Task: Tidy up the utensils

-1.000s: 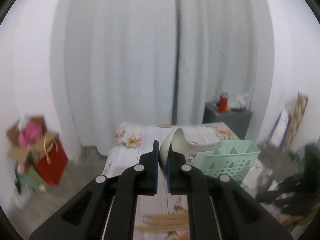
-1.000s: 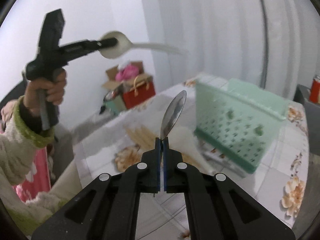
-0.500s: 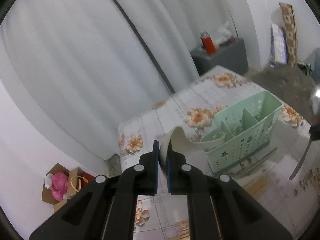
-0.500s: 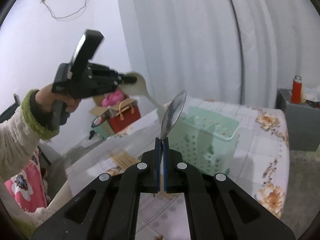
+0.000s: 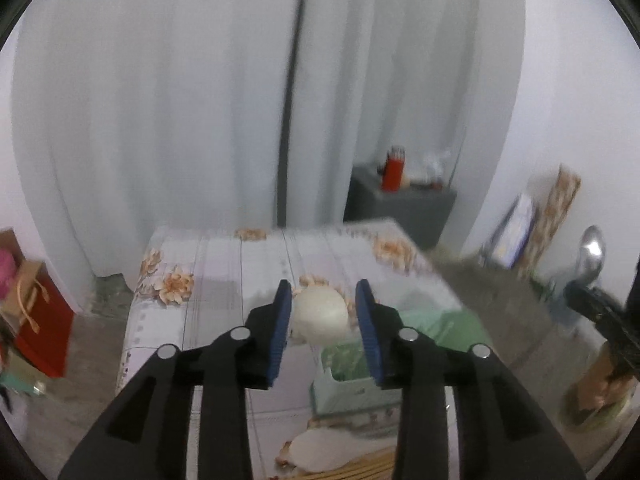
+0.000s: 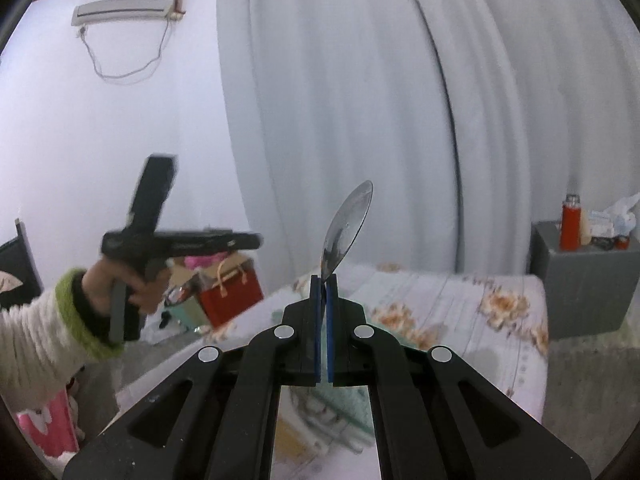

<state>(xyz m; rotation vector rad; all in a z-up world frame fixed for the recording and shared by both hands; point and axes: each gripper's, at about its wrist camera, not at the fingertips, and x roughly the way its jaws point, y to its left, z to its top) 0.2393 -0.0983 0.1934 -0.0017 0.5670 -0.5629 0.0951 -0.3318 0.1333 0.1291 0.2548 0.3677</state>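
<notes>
The left gripper points downward, its jaws opening; the blue pads stand apart with a white spoon between them, and neither pad visibly presses on it. In the right wrist view the left hand grips this gripper's handle at the left, raised, with a white sleeve and green cuff behind it. The right gripper points nearly level, its jaws clamped together on a metal spoon whose bowl stands up beyond the tips.
</notes>
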